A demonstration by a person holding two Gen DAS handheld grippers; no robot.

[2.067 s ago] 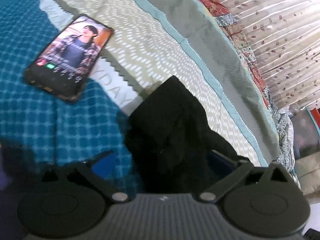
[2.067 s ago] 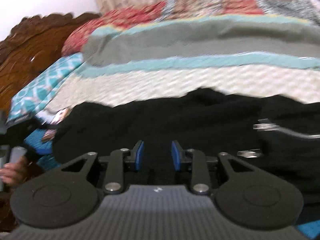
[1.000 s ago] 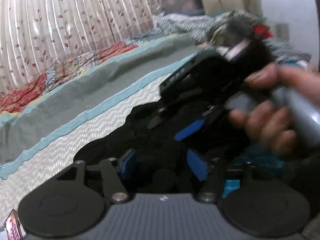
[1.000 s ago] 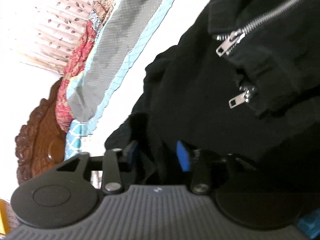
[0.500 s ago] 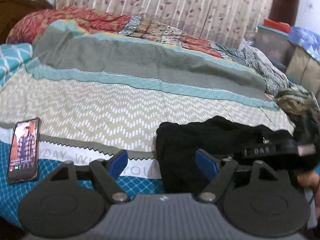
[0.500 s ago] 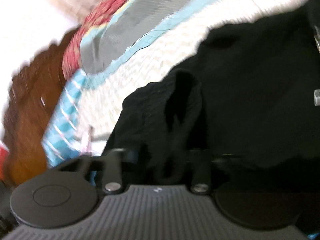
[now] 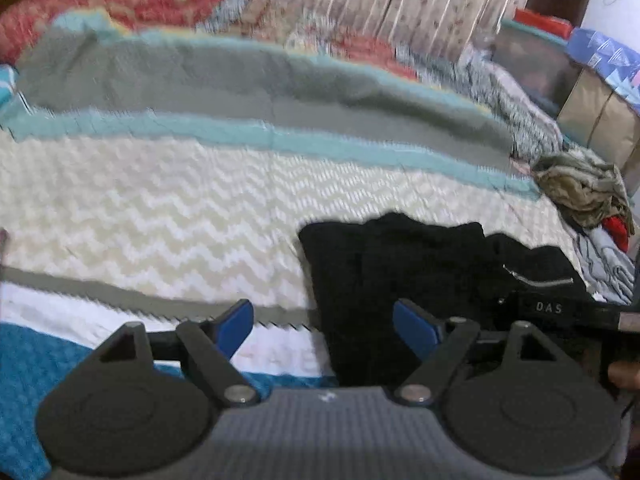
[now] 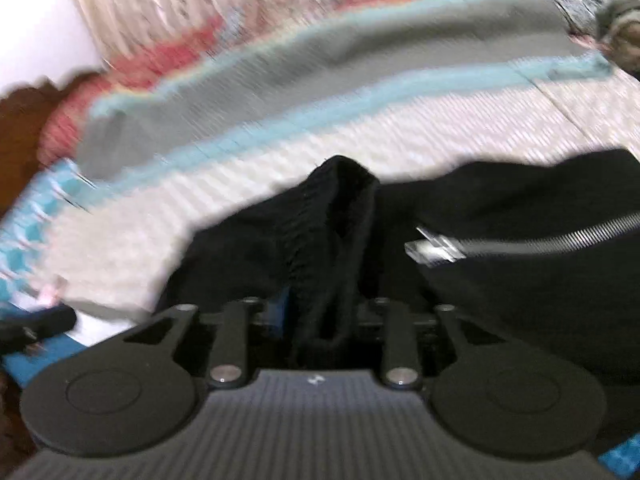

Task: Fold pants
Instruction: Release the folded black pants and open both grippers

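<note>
Pants: black knit pants with silver zippers point(image 7: 420, 264) are lying bunched near the right front edge of the striped, zigzag-patterned bed cover point(image 7: 160, 208).
Left gripper: the black two-finger tongs with blue pads point(image 7: 322, 326) are spread wide and released, nothing held; the left edge of the black cloth is seen between the pads.
Right gripper: the matching right tongs point(image 8: 320, 312) are clenched on a ribbed fold of the pants, which stands up between the jaws; the pads are mostly hidden by cloth.
Zipper: a silver zipper pull point(image 8: 434, 248) is seen just right of the held fold.
Step in hand: judged to be a fold being carried over or laid down by the right side.
Doing it well: the held edge should be kept taut and level, laid onto the flat part, and the free edge pinned by the left tongs before release.
Risk: bunching may be trapped under the fold; the zipper may be snagged.
Clutter: a heap of olive and red clothes point(image 7: 584, 196) is left at the bed's right edge.
</note>
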